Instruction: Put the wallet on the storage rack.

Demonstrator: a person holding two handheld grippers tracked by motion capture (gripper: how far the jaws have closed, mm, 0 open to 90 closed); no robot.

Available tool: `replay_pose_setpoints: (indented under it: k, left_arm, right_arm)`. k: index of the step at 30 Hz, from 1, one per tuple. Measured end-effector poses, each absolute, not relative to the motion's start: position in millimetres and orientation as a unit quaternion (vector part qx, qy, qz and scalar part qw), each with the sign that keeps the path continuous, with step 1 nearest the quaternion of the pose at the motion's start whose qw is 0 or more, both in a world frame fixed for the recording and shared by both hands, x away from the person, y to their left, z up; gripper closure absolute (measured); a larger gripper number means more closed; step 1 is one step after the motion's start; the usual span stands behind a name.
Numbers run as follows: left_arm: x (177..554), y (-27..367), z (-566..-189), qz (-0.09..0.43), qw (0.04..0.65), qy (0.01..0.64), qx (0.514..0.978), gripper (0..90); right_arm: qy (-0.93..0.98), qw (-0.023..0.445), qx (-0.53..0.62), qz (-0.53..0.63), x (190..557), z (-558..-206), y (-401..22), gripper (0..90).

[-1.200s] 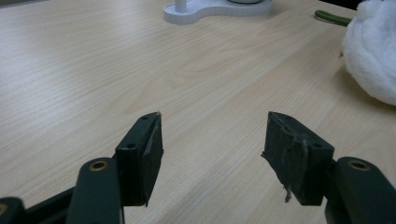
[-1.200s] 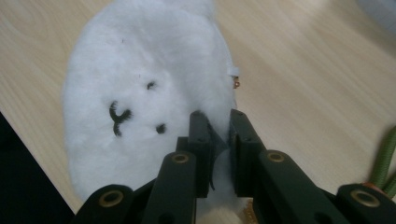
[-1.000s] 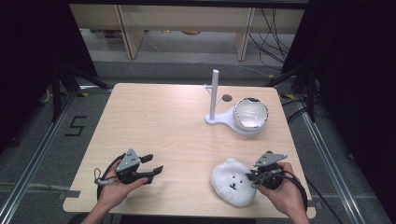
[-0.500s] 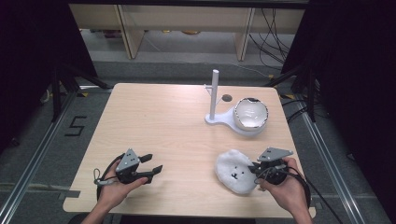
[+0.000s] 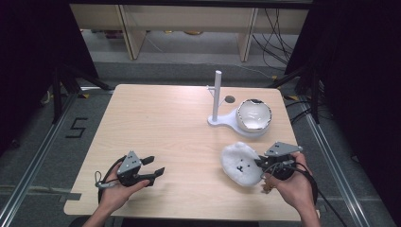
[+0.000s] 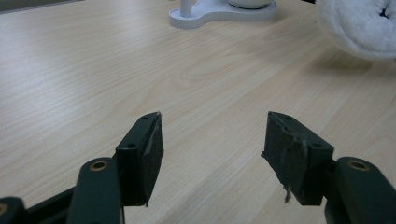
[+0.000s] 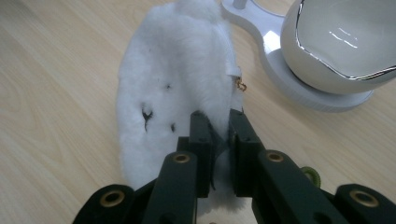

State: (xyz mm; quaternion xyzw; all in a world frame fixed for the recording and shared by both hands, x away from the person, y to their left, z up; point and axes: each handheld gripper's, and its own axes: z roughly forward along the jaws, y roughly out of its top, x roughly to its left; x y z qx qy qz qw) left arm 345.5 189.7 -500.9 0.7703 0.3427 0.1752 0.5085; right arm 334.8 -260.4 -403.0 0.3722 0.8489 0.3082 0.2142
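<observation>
Nearest the table's near edge, toward its right corner, the right gripper (image 5: 261,164) is clenched on the edge of a white fluffy plush pouch with small dark face marks (image 5: 241,163), its two black jaws pinching a fold of fleece close to a small gold ring (image 7: 241,85) on the pouch's rim, as the right gripper view shows. The pouch hangs from that pinch just above the pale wooden table (image 5: 161,123), so the step in hand reads as lifting it toward the stand beyond. To do it well, the grip should stay firm on the thick seam rather than on loose pile, which could slip out, and the lift should be steady, so the soft body clears the tabletop without swinging. Near the left corner of the same edge, the left gripper (image 5: 153,167) rests released, jaws wide apart with nothing between them; it could come across to steady the pouch's free end. Farther toward the table's far right corner stands a white plastic stand with an upright post (image 5: 218,94) and a white glossy bowl with a silver rim (image 5: 254,115) seated on its base; the carry should keep clear of the bowl, approaching the post from its open side.
</observation>
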Motion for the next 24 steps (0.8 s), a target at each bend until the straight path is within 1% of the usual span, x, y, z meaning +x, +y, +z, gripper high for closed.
replay_pose_setpoints:
  k: [2,3,9,10,11,14,17,24]
  left_arm:
    - [345.5,189.7,-500.9,0.175,0.509,0.343,0.769,36.9]
    - [345.4,189.8,-500.9,0.176,0.510,0.344,0.769,36.9]
    - [345.3,189.4,-501.0,0.176,0.510,0.343,0.769,36.9]
    - [345.3,189.4,-501.1,0.176,0.510,0.343,0.769,36.9]
    - [345.3,189.4,-501.1,0.176,0.510,0.343,0.769,36.9]
    - [345.3,189.4,-501.2,0.176,0.510,0.343,0.769,37.0]
    - [345.3,189.4,-501.3,0.175,0.510,0.344,0.769,36.9]
    - [345.4,188.4,-503.2,0.173,0.510,0.347,0.768,36.8]
  right_arm:
    - [0.848,0.206,0.379,0.307,334.2,-400.8,-260.1,82.6]
    - [0.848,0.216,0.373,0.308,335.7,-398.8,-261.5,82.6]
    - [0.842,0.228,0.377,0.312,338.5,-391.1,-264.3,82.6]
    - [0.845,0.239,0.365,0.311,340.9,-389.9,-266.3,82.6]
    - [0.843,0.233,0.373,0.310,340.4,-388.5,-266.1,82.6]
    - [0.842,0.238,0.372,0.310,342.4,-385.8,-267.7,82.6]
    - [0.839,0.252,0.367,0.313,347.1,-382.0,-271.0,82.6]
    - [0.836,0.256,0.369,0.316,353.0,-378.1,-274.1,82.6]
